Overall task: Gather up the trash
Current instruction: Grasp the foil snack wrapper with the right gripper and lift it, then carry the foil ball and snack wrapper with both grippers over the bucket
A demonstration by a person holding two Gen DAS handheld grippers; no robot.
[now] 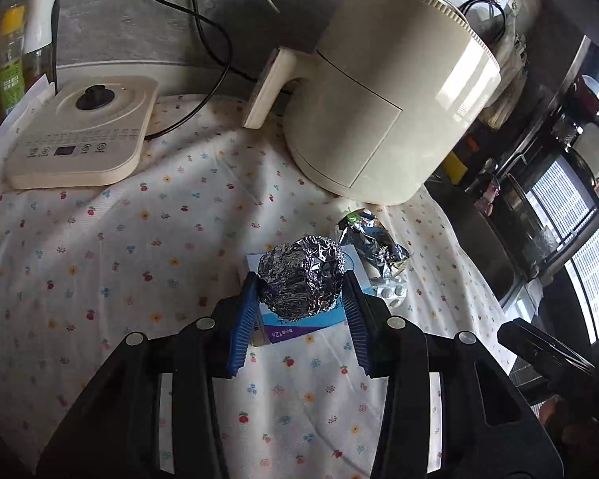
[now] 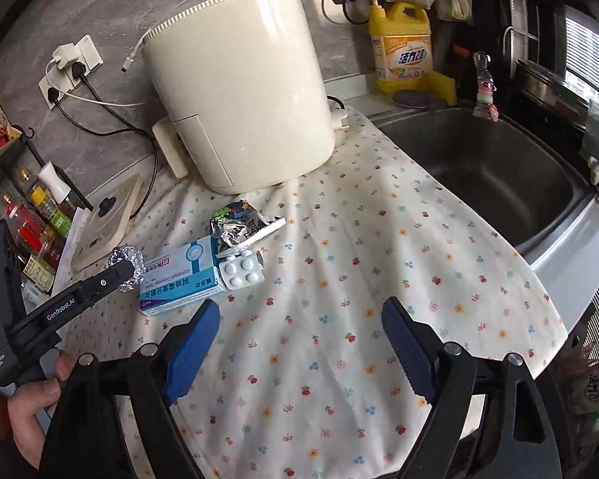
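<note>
One foil ball (image 1: 300,277) sits clamped in our left gripper (image 1: 299,291); our right gripper (image 2: 299,315) gapes empty. Next we carry it off, then fetch the medicine box (image 2: 179,279).

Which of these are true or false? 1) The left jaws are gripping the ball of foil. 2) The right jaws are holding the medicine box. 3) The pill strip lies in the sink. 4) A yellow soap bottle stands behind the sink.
1) True: the left gripper has the foil ball between its jaws, above the medicine box.
2) False: the right gripper is open with nothing in it, over the flowered cloth.
3) False: the pill strip lies on the cloth beside the box; the sink is off to the right.
4) True: the yellow soap bottle stands at the wall behind the sink.
</note>
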